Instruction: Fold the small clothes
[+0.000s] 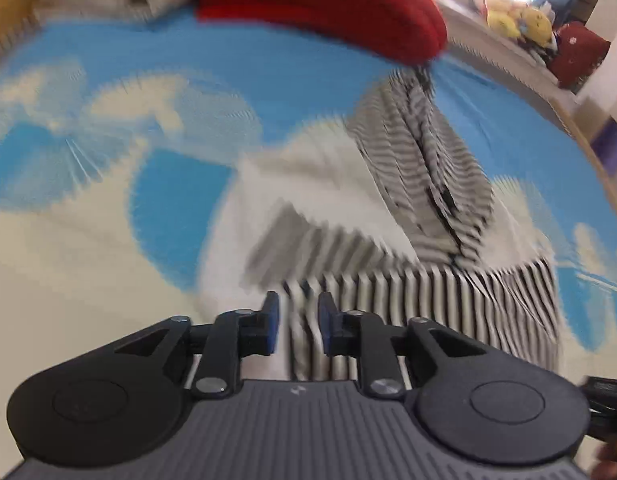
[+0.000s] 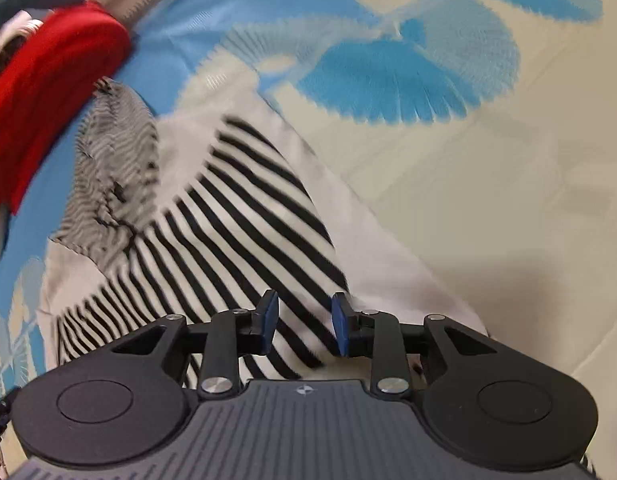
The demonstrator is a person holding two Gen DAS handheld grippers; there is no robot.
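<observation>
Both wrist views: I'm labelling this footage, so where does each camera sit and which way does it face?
Left wrist: on the left claw, angled down at the black-and-white striped cloth garment; part of a hand shows bottom right.
Right wrist: on the right claw, angled down at the same garment.
Shared: garment, red knitted cloth, blue-and-cream patterned bedsheet.

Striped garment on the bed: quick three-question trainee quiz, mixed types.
1. True or false: the red garment lies on top of the striped garment.
2. What colour are the pads on the right tongs? A green, B blue, C orange.
3. Fill in: the clothes lie on a blue and ____ printed sheet.

Key: 1 false, it lies beside the striped garment's far end; 2 B; 3 cream.
</observation>
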